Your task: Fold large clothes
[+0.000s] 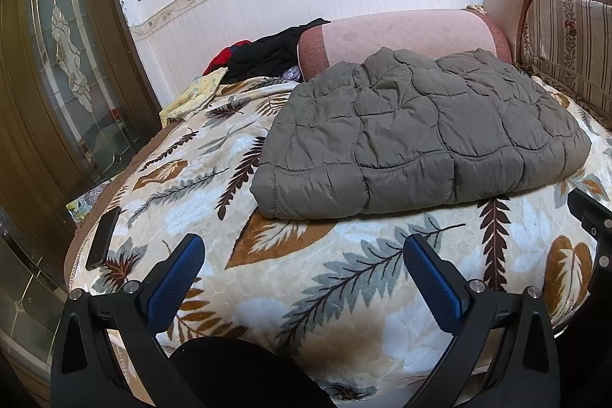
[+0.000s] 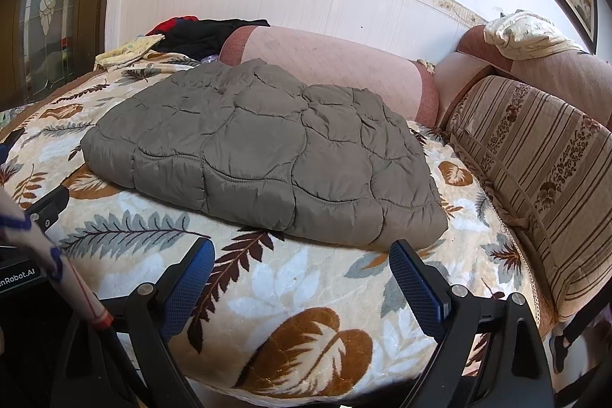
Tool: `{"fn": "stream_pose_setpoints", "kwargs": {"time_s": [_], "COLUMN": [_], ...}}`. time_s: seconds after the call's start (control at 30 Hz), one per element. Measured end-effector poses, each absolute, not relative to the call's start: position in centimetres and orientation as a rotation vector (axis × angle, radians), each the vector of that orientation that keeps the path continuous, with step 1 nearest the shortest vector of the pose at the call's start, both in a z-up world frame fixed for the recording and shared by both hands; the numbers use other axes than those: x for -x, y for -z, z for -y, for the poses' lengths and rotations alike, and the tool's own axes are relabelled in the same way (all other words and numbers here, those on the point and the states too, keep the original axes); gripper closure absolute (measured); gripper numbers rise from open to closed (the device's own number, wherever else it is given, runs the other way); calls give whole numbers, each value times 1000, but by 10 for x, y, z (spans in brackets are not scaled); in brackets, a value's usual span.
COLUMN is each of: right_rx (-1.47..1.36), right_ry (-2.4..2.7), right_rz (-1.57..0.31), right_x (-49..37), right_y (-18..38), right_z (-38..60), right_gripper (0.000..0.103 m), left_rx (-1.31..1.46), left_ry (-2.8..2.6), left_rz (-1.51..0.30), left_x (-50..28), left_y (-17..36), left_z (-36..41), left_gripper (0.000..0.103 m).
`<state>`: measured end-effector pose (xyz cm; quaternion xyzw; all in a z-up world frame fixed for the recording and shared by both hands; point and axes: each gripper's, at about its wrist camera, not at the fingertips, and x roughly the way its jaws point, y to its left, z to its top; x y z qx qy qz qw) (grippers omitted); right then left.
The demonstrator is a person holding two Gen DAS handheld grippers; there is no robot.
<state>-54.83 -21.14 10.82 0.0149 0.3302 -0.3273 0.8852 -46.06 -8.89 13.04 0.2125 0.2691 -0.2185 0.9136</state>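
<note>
While both grippers, left point(image 1: 302, 278) and right point(image 2: 302, 282), hover with jaws spread before the folded grey jacket point(image 1: 417, 136), only the left view catches a black phone point(image 1: 102, 238).

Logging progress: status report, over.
Left gripper open, right gripper open, both empty. Grey jacket folded on blanket. Nothing in the way.
</note>
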Motion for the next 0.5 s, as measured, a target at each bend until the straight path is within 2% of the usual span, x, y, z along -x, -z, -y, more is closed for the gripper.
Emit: {"fn": "stream_pose_setpoints", "kwargs": {"time_s": [0.5], "right_rx": [-36], "right_ry": [683], "right_rz": [-687], "right_x": [548], "right_y": [-107], "right_z": [212], "right_gripper": [8], "left_rx": [-437], "left_ry": [448], "left_rz": [-554], "left_x": [461], "left_y": [-129], "left_z": [89], "left_gripper": [0]}}
